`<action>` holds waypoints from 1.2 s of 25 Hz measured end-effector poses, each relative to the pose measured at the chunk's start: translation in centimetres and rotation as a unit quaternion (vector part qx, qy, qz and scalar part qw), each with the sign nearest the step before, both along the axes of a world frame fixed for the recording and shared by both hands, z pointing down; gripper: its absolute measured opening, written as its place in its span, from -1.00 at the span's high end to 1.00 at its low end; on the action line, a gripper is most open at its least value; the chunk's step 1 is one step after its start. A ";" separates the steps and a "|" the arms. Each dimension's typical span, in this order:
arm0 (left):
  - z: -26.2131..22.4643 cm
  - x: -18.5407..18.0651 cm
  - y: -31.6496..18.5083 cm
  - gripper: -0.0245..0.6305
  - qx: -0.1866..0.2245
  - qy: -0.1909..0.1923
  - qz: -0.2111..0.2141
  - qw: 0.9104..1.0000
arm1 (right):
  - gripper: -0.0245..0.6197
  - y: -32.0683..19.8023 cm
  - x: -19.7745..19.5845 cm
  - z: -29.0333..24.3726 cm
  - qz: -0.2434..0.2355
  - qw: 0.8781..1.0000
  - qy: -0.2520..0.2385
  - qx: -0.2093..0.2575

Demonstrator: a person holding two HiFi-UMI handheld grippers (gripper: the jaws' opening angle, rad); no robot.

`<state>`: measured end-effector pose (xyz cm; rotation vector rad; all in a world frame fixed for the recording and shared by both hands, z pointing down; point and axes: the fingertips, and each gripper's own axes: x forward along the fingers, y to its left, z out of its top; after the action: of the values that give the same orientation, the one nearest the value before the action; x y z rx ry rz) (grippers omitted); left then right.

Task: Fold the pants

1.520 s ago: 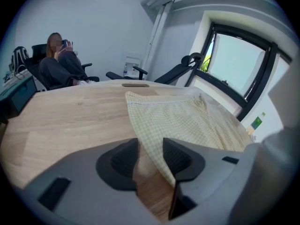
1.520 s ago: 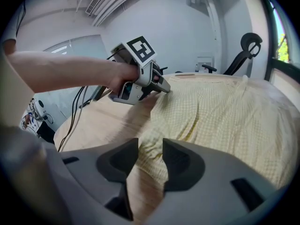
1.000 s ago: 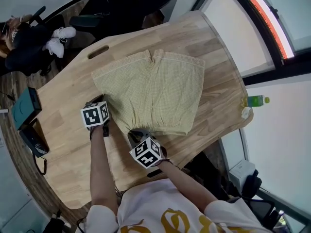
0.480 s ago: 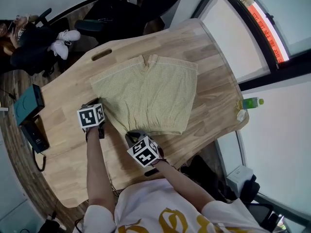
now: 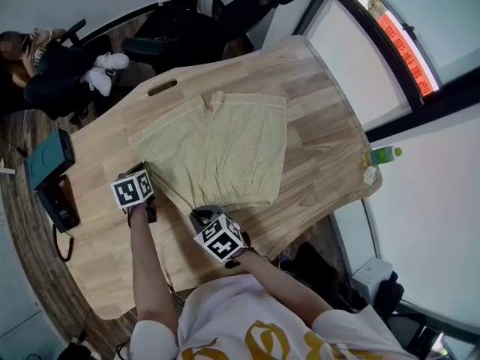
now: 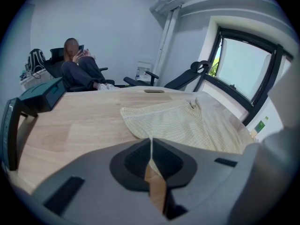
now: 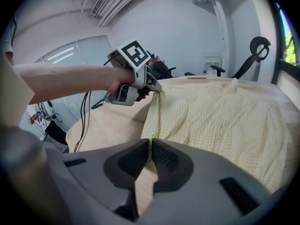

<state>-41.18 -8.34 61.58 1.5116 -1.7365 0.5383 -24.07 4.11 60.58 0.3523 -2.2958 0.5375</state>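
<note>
Slippage is my first worry. The pants [image 5: 225,148] lie flat on the tabletop [image 5: 322,81], leg openings far, waistband near, and I have them only by their left side edge. The left gripper [image 5: 145,169] pinches that edge towards the leg hem. Its fingers [image 6: 133,161] are closed to a slit with just a thin sliver of checked cloth between them. The right gripper [image 5: 199,214] bites the near corner at the waistband, its fingers [image 7: 169,159] likewise nearly together on a small tuck of fabric. Both bites look shallow, so a quick pull across could draw the cloth out of one hand and drop that end halfway.

Second, I cannot tell from either gripper view whether each pinch has both layers or only the top one. If it is only the top one, the front panel would peel away from the back and the fold would balloon rather than lie flat.

Third, the two hands need to travel together towards the right. If one leads, the edge I carry lands skewed over the right leg and the seams do not line up. Lifting too low would drag the whole garment along the wood towards the right edge, where a bottle [image 5: 381,156] stands, well apart for now.
</note>
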 end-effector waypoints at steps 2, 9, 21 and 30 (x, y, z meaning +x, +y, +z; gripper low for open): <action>0.2 -0.3 0.6 0.87 0.006 0.017 -0.015 1.000 | 0.85 0.6 -0.1 -0.5 -0.003 1.000 -0.004 0.001; 1.4 -0.7 0.3 0.87 0.029 0.108 -0.068 0.991 | 0.86 1.2 0.2 -0.8 -0.011 1.000 -0.002 0.008; -1.8 -0.3 -0.2 0.88 0.078 0.156 -0.057 0.983 | 0.86 1.0 0.4 -1.1 0.004 1.000 0.010 0.018; -5.1 1.3 -1.6 0.88 0.094 0.107 -0.021 0.990 | 0.86 -1.3 2.5 -3.1 0.047 0.998 -0.017 0.022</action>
<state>-39.85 -9.95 56.53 1.5960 -1.6830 0.1853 -21.61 2.80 57.47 0.4781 -2.3361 0.5459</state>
